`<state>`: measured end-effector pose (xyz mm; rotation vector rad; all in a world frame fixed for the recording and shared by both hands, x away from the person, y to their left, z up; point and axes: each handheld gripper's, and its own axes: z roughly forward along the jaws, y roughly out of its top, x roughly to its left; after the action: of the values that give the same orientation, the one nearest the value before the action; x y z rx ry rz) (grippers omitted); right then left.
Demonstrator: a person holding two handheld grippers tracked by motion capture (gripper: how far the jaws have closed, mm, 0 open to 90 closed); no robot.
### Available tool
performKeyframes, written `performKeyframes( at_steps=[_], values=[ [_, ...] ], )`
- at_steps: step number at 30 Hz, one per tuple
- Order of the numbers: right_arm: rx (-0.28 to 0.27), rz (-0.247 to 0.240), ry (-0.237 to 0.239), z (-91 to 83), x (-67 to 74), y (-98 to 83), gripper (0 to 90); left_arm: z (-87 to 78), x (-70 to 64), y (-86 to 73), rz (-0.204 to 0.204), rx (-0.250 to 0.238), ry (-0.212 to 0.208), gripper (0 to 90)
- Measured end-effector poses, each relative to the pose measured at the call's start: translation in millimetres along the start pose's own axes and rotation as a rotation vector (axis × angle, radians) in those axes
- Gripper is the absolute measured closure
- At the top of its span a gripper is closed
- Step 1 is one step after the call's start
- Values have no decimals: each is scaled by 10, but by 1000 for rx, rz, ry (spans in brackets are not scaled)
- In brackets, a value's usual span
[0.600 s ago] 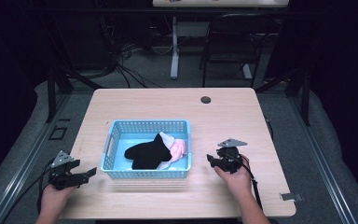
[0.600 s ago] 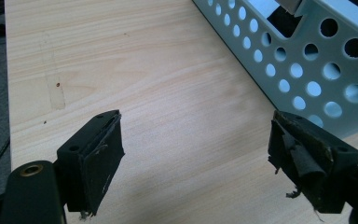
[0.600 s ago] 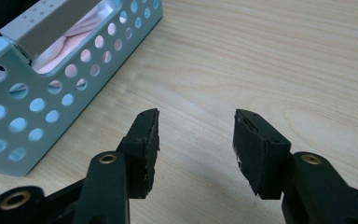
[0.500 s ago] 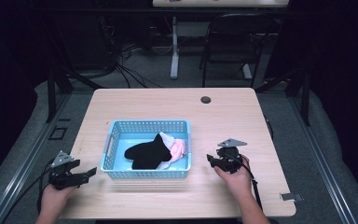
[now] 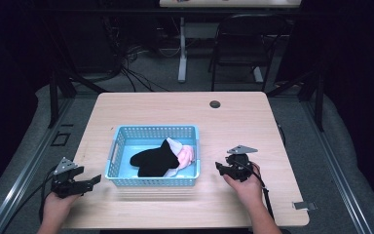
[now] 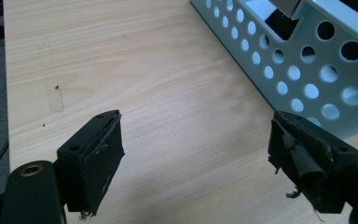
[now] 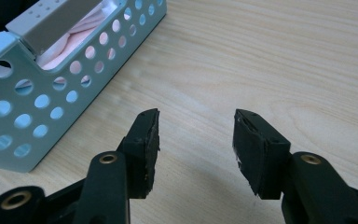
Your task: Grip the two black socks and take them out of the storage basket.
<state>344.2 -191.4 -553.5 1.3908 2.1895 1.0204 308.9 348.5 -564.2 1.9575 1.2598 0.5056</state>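
A light blue perforated basket [image 5: 153, 129] stands on the wooden table [image 5: 253, 122], left of middle. In it lie a black sock [image 5: 156, 160] and a pink and white cloth [image 5: 187, 155]. My left gripper [image 5: 93, 180] rests at the table's front left corner, pointing at the basket, open and empty. In the left gripper view its jaws [image 6: 196, 154] stand wide over bare wood, with the basket wall [image 6: 307, 70] at upper right. My right gripper [image 5: 220, 168] sits just right of the basket, open and empty. Its own view [image 7: 196, 140] has the basket corner [image 7: 37, 102] at left.
A dark round grommet [image 5: 215, 104] is set near the table's far edge. A black chair [image 5: 243, 44] and a table leg [image 5: 182, 53] stand beyond the table. A small metal clip [image 5: 304, 205] sits on the front right edge.
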Motion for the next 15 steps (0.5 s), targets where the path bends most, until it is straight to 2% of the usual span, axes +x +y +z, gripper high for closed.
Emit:
performKeyframes(
  at_steps=[9,15],
  values=[
    [14,-1,38,-12,48,56,490,-12,-5,3,0,-8,4,179],
    [-24,-24,44,-161,135,275,488,-8,-3,2,-2,-6,1,179]
  ],
)
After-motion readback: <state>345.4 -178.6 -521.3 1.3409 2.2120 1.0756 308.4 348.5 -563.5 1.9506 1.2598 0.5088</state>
